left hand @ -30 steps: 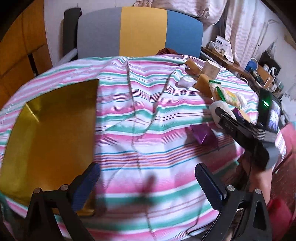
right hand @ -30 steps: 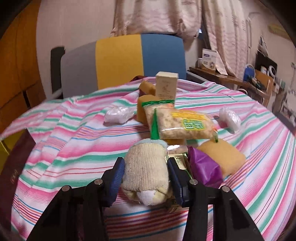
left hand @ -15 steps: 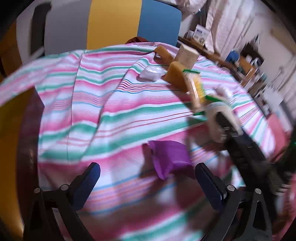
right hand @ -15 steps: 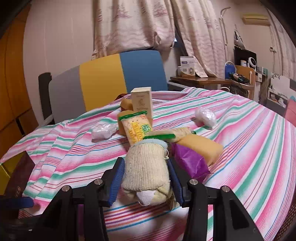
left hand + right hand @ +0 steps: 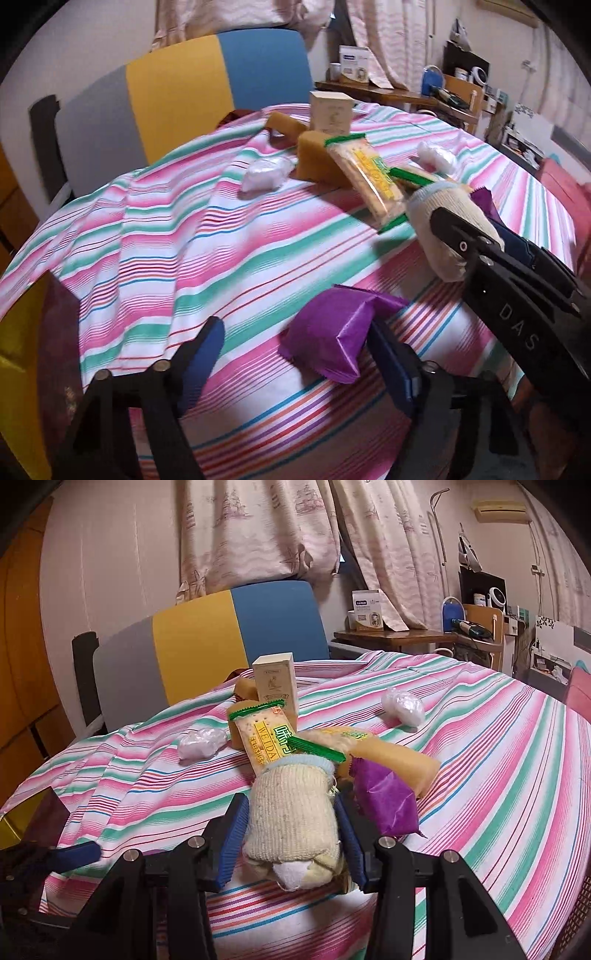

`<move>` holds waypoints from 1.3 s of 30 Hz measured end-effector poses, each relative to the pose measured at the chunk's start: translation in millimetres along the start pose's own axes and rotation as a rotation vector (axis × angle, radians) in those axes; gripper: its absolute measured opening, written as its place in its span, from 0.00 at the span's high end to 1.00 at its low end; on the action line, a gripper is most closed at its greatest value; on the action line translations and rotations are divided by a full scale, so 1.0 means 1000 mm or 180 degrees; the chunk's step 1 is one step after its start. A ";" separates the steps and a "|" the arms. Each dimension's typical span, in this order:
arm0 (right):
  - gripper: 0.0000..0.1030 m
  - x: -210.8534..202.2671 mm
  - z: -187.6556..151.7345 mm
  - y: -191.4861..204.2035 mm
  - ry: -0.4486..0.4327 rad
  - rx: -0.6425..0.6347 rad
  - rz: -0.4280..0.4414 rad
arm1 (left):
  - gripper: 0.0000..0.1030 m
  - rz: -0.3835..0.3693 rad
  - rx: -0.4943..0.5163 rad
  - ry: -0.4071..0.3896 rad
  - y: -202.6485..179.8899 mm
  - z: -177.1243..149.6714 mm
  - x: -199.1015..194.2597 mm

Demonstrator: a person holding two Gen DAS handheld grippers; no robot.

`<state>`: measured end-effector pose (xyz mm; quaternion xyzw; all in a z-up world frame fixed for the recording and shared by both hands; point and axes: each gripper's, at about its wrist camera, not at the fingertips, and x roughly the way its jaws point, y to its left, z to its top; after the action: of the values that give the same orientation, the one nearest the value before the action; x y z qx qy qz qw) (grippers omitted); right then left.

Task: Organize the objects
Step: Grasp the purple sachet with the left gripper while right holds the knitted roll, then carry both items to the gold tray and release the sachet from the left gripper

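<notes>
A purple packet (image 5: 325,332) lies on the striped tablecloth (image 5: 221,240). My left gripper (image 5: 295,328) straddles it with its jaws closing. The right finger (image 5: 391,365) is against the packet's side, while the left finger (image 5: 199,354) stands clear of it. My right gripper (image 5: 290,801) is shut on a rolled cream sock (image 5: 291,819), which it holds just over the cloth. From the left wrist view that gripper (image 5: 517,295) and the sock (image 5: 443,229) come in from the right. A second purple packet (image 5: 384,805) lies beside the sock.
Behind the sock lies a heap: cracker packets (image 5: 369,173), yellow sponges (image 5: 314,162), a small carton (image 5: 330,114) and two white plastic wads (image 5: 266,173). A gold tray (image 5: 18,369) sits at the table's left edge. A chair (image 5: 184,85) stands behind the table.
My left gripper has swung right from the gold tray to the purple packet, and its jaws have narrowed around it. The right gripper has kept its hold on the sock and tilted up slightly.
</notes>
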<state>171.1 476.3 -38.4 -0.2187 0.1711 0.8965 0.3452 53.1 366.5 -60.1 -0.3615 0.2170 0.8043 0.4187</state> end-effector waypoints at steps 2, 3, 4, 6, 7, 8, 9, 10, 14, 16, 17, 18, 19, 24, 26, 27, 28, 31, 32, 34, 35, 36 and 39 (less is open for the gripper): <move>0.53 0.000 0.000 0.001 0.0009 -0.0012 -0.0003 | 0.37 -0.0072 0.0007 0.0006 0.000 0.001 0.002; 0.53 0.000 -0.001 0.001 0.0015 -0.0022 -0.0004 | 0.44 -0.0137 -0.0014 0.0008 0.000 0.002 0.003; 0.53 0.001 -0.001 0.002 0.0021 -0.0031 -0.0009 | 0.48 -0.0176 -0.0036 0.0012 0.000 0.002 0.003; 0.53 0.002 -0.001 0.002 0.0036 -0.0043 -0.0011 | 0.56 -0.0296 -0.0100 0.0054 0.002 0.001 0.005; 0.53 0.002 -0.001 0.002 0.0050 -0.0045 -0.0011 | 0.56 -0.0311 -0.0112 0.0054 0.003 0.000 0.005; 0.53 0.003 -0.001 0.002 0.0065 -0.0044 -0.0012 | 0.57 -0.0349 -0.0132 0.0042 0.004 -0.001 0.005; 0.53 0.004 -0.001 0.002 0.0074 -0.0040 -0.0010 | 0.57 -0.0377 -0.0146 0.0039 0.006 -0.001 0.005; 0.53 0.005 -0.001 0.002 0.0082 -0.0035 -0.0007 | 0.57 -0.0393 -0.0158 0.0034 0.007 -0.002 0.004; 0.53 0.006 -0.002 0.002 0.0087 -0.0049 -0.0005 | 0.58 -0.0352 -0.0258 -0.0017 0.012 -0.011 -0.003; 0.53 0.007 -0.002 0.004 0.0105 -0.0076 0.0007 | 0.58 -0.0343 -0.0316 -0.0031 0.016 -0.016 -0.007; 0.53 0.008 -0.002 0.004 0.0114 -0.0090 0.0019 | 0.58 -0.0336 -0.0357 -0.0046 0.019 -0.019 -0.009; 0.53 0.008 -0.003 0.005 0.0123 -0.0102 0.0038 | 0.58 -0.0329 -0.0403 -0.0057 0.021 -0.023 -0.013; 0.53 0.009 -0.003 0.006 0.0131 -0.0111 0.0057 | 0.58 -0.0319 -0.0433 -0.0060 0.024 -0.027 -0.016; 0.53 0.008 -0.004 0.013 0.0120 -0.0214 0.0137 | 0.58 -0.0229 -0.0576 -0.0152 0.038 -0.048 -0.038; 0.53 0.006 -0.005 0.020 0.0100 -0.0315 0.0156 | 0.58 -0.0206 -0.0630 -0.0199 0.044 -0.054 -0.047; 0.53 0.005 -0.005 0.023 0.0093 -0.0373 0.0163 | 0.58 -0.0202 -0.0662 -0.0220 0.048 -0.056 -0.051; 0.53 0.004 -0.006 0.027 0.0092 -0.0435 0.0180 | 0.58 -0.0204 -0.0692 -0.0236 0.050 -0.058 -0.055; 0.53 0.003 -0.009 0.039 0.0153 -0.0607 0.0295 | 0.58 -0.0227 -0.0826 -0.0294 0.061 -0.064 -0.070; 0.53 0.002 -0.010 0.042 0.0176 -0.0647 0.0336 | 0.58 -0.0231 -0.0862 -0.0322 0.065 -0.066 -0.076; 0.53 0.000 -0.012 0.046 0.0209 -0.0663 0.0384 | 0.58 -0.0195 -0.0931 -0.0391 0.075 -0.070 -0.090; 0.53 0.000 -0.013 0.047 0.0236 -0.0655 0.0409 | 0.58 -0.0182 -0.0961 -0.0424 0.079 -0.072 -0.097; 0.53 0.000 -0.014 0.048 0.0261 -0.0637 0.0430 | 0.58 -0.0170 -0.0986 -0.0445 0.083 -0.073 -0.101; 0.53 -0.002 -0.018 0.049 0.0342 -0.0563 0.0495 | 0.58 -0.0100 -0.1145 -0.0500 0.101 -0.080 -0.117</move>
<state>143.6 431.8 -45.1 -0.2820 0.1261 0.9192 0.2443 47.0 198.1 -17.6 -0.3699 0.0307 0.8492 0.3755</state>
